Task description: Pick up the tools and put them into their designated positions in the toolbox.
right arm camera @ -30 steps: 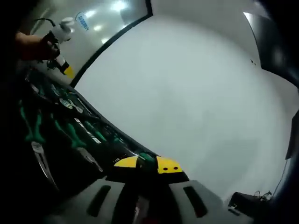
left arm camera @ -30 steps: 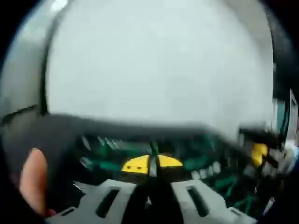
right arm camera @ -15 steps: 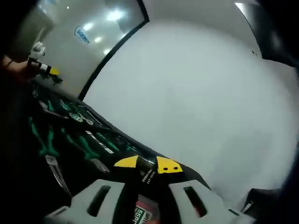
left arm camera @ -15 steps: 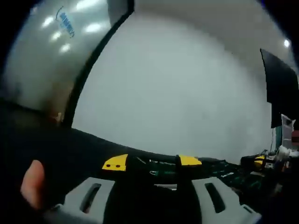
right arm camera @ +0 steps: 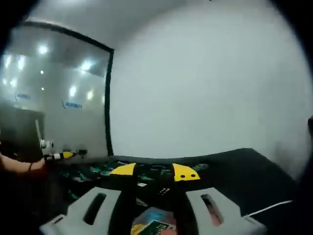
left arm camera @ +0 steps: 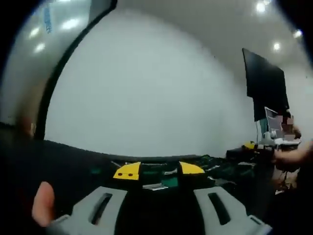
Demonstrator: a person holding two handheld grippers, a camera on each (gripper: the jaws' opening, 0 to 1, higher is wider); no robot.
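Held level, jaws apart and empty, left gripper (left arm camera: 160, 171) and right gripper (right arm camera: 154, 172) above stiff, likely weighty green-handled tools (right arm camera: 100, 170), best gripped mid-handle.

A bare indoor workroom or lab: a plain white wall (left arm camera: 146, 93) across the frame's centre, a glass partition (right arm camera: 54, 107) at left reflecting ceiling lights, a dark screen (left arm camera: 264, 85) at upper right, and a black worktable (right arm camera: 254, 166) below.

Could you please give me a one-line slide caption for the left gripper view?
Left gripper with open yellow-tipped jaws above green-handled tools in the dark toolbox, facing a white wall.
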